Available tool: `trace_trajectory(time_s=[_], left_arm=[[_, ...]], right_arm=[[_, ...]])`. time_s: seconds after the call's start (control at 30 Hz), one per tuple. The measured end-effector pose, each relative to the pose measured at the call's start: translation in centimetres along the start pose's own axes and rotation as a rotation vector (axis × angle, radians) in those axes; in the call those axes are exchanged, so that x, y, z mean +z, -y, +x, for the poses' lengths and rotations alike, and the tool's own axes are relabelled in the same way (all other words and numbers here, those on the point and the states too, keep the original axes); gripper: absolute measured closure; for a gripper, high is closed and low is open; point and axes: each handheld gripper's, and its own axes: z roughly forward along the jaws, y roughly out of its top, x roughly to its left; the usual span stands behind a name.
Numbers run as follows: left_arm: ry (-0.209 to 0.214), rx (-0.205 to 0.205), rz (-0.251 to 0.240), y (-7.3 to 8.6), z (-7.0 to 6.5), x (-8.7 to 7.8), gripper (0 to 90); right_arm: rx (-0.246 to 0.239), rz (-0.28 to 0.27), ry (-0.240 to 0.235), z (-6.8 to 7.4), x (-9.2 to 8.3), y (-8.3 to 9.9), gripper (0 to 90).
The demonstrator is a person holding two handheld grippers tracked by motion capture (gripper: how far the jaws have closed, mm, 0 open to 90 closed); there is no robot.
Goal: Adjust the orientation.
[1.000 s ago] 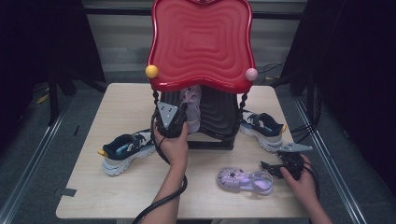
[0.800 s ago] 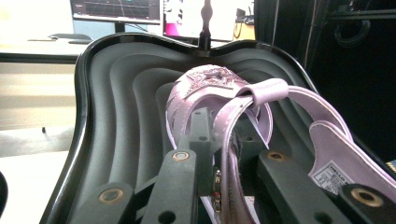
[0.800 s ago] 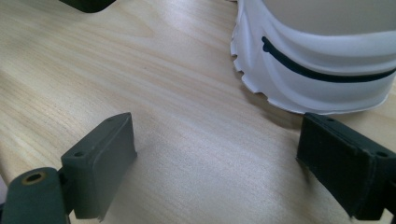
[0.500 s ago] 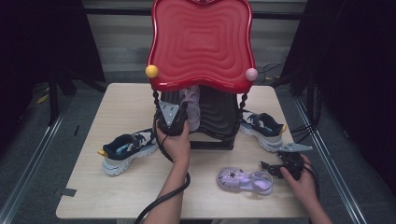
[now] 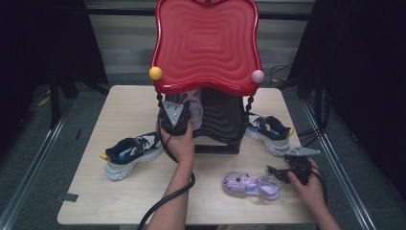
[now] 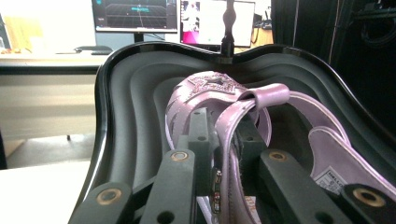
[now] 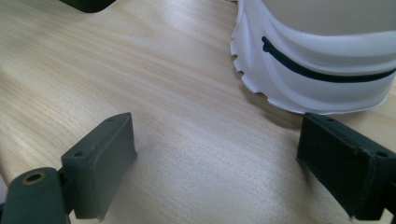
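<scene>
Since a second ago, little is changed: the left tool [image 5: 175, 120] is kept clenched on the sandal's [image 6: 219, 100] strap inside the rack's [image 5: 225, 125] lower tray, so placing seems nearly done. The right tool [image 7: 215, 163] is held released on the surface [image 5: 91, 191], right of the rack, beside the second sandal [image 5: 251, 185]. Little room is left under the rack's red top.

The wavy red plastic shelf top [image 5: 207, 45] hides most of the lilac strappy sandal [image 5: 194, 108] beneath it. In the right gripper view, the white-soled sneaker [image 7: 322, 56] runs off the top and right edges. In the left gripper view, that sandal's heel leaves the frame.
</scene>
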Motion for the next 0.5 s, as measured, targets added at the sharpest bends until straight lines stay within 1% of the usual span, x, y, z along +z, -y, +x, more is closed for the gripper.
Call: trace_trajectory(time_s=[0.03, 0.07, 0.1, 0.17, 0.2, 0.23, 0.27, 0.3, 0.33, 0.37, 0.43, 0.5], left_arm=[[-0.008, 0.001, -0.004, 0.11, -0.06, 0.04, 80.7], [-0.004, 0.0, -0.006, 0.21, -0.12, 0.08, 80.6], [-0.007, 0.008, -0.004, 0.32, -0.19, 0.06, 80.5], [-0.005, 0.01, 0.006, 0.52, -0.25, 0.04, 80.2], [-0.001, 0.008, 0.003, 0.62, -0.28, 0.08, 79.8], [-0.004, 0.015, 0.01, 0.69, -0.24, 0.03, 79.7], [-0.008, 0.007, 0.008, 0.78, -0.28, 0.06, 79.6], [-0.008, 0.01, 0.008, 0.86, -0.26, 0.06, 79.5], [-0.008, 0.017, 0.01, 0.88, -0.22, 0.03, 79.4], [-0.006, 0.01, 0.007, 0.87, -0.23, 0.06, 79.4], [-0.006, 0.02, 0.023, 0.8, -0.13, 0.01, 79.3], [-0.007, 0.019, 0.025, 0.82, -0.06, 0.0, 79.2]], right_arm=[[0.0, 0.0, 0.0, 0.0, 0.0, 0.0, 10.5], [0.0, 0.0, 0.0, 0.0, 0.0, 0.0, 10.5], [0.0, 0.0, 0.0, 0.0, 0.0, 0.0, 10.5], [0.0, 0.0, 0.0, 0.0, 0.0, 0.0, 10.5], [0.0, 0.0, 0.0, 0.0, 0.0, 0.0, 10.5], [0.0, 0.0, 0.0, 0.0, 0.0, 0.0, 10.5], [0.0, 0.0, 0.0, 0.0, 0.0, 0.0, 10.5], [-0.001, 0.0, 0.0, 0.0, 0.0, 0.0, 10.5], [-0.001, 0.0, -0.001, 0.0, 0.0, 0.0, 10.5], [-0.001, 0.0, -0.001, 0.0, 0.0, 0.0, 10.5], [-0.001, 0.001, -0.002, 0.0, 0.0, 0.0, 10.5], [-0.001, 0.0, -0.001, 0.01, 0.0, 0.0, 10.5]])
